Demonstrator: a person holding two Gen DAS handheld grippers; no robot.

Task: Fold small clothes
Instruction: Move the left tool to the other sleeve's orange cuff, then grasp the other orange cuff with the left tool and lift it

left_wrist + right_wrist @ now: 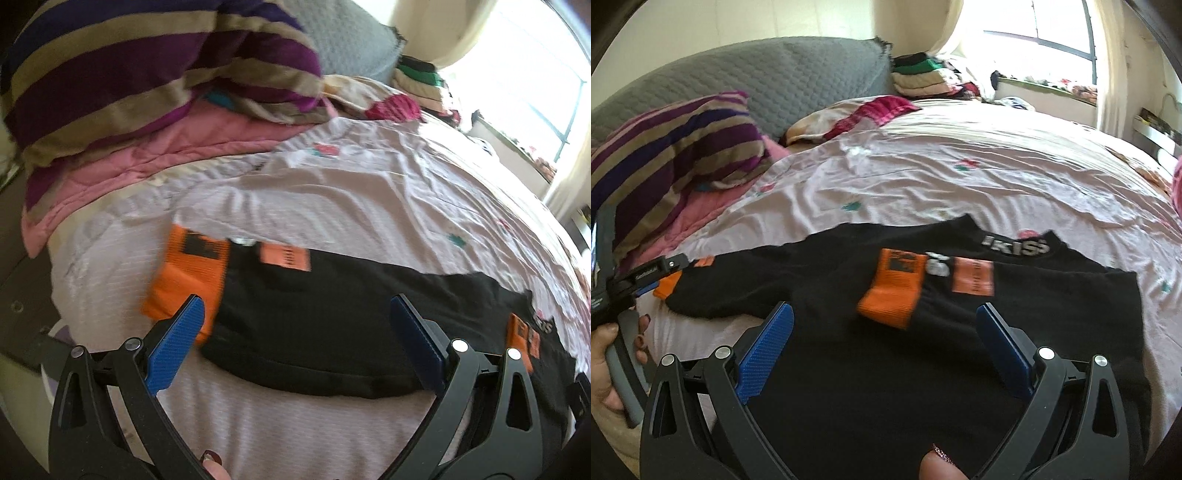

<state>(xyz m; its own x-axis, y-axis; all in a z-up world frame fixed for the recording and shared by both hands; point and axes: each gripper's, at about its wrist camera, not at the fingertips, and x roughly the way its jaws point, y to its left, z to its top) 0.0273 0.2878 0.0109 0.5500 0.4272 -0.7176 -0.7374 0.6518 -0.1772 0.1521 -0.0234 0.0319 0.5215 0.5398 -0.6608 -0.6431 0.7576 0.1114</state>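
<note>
Black top (314,325) lies flat on the bedsheet (332,192), orange-cuffed sleeve (184,277) folded in; I judge it partly folded; left gripper (295,339) released, empty, above its near hem. Right wrist: right gripper (886,343) spread, empty, over the body; open sheet beyond the collar; striped pillow (672,147) crowds left.

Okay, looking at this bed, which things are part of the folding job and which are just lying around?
Part of the job:
- black top with orange cuffs, spread flat on the bed sheet
- left claw, open above it
- right claw, open above it

Just lying about:
- striped pillow
- grey quilted blanket
- pink quilt
- stack of folded clothes by the window
</note>
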